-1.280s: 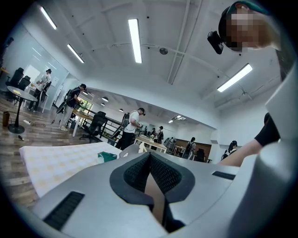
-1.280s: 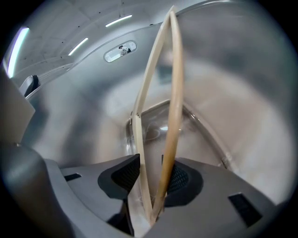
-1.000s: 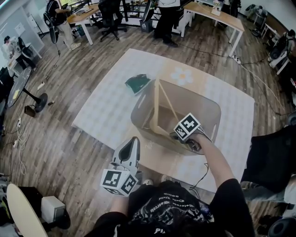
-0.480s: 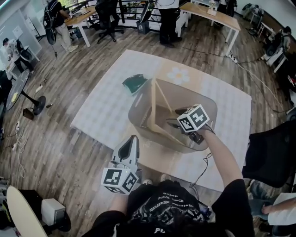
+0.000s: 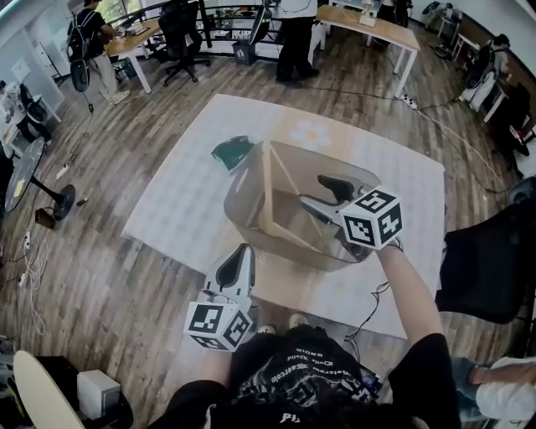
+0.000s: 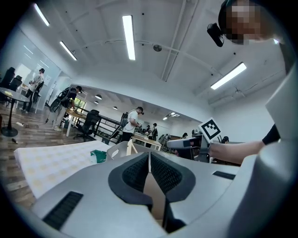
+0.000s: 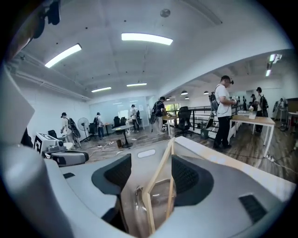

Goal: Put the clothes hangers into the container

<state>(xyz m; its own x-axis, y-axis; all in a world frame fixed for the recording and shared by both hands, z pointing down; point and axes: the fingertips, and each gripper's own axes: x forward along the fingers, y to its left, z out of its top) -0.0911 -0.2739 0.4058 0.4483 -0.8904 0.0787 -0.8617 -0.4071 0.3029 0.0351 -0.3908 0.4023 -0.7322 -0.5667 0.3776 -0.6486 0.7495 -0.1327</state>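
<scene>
The clear plastic container (image 5: 241, 199) sits on a pale mat (image 5: 176, 201) laid over a wood-plank floor (image 5: 92, 276), just past the middle of the head view. A wooden clothes hanger (image 5: 270, 193) stands inside it. 1 bar is upright against the wall at 9 o'clock, and another slants down towards the rim at 4 o'clock.

The right gripper (image 5: 328, 194) hangs over the container's 3 o'clock side, pointing towards 10 o'clock and tilted a little downward. Its marker cube (image 5: 373, 219) is above the rim at 4 o'clock. Its jaws have just been opening and stand wide apart. In the right gripper view the hanger and the container's edge show through the gap lower down, but neither pad touches them, so this gripper grips nothing.

The left gripper (image 5: 241, 256) is at 7 o'clock from the container, clear of its rim and over the mat's near edge. It points towards 12 o'clock and lies about level. In the left gripper view its 2 ribbed pads (image 6: 139, 169) meet along a thin line with nothing between them, so the fingers are closed and empty.

A crumpled green item (image 5: 232, 152) lies on the mat at 10 o'clock from the container, just beside its corner. Several people and desks (image 5: 368, 23) fill the room's 12 o'clock side.
</scene>
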